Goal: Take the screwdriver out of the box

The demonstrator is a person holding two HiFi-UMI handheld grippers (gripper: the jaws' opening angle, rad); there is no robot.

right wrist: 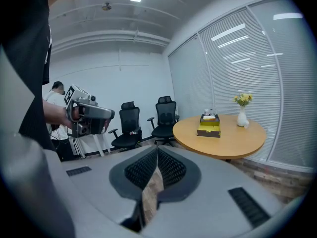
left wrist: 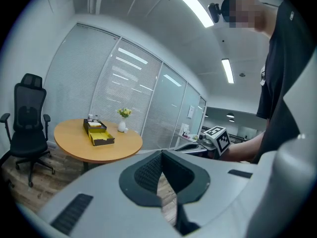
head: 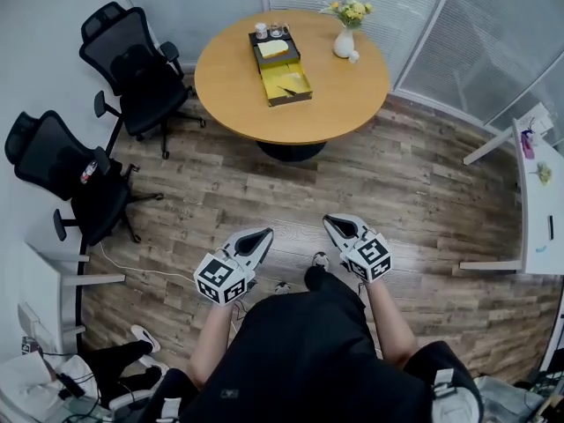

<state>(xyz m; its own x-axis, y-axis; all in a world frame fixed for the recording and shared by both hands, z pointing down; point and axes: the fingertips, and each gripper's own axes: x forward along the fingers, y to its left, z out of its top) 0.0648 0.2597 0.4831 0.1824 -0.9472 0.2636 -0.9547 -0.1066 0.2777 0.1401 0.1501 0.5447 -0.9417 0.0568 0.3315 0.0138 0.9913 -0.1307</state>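
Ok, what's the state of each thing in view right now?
Left hand-held gripper: shut, empty.
Right hand-held gripper: shut, empty.
Box: open, on the round table.
Screwdriver: likely the dark shape lying inside the box.
Vase: upright, flowers in it.

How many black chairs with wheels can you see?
2. One chair stands close beside the round table, at its left; the other chair sits further out, toward the left wall. None seems hidden.
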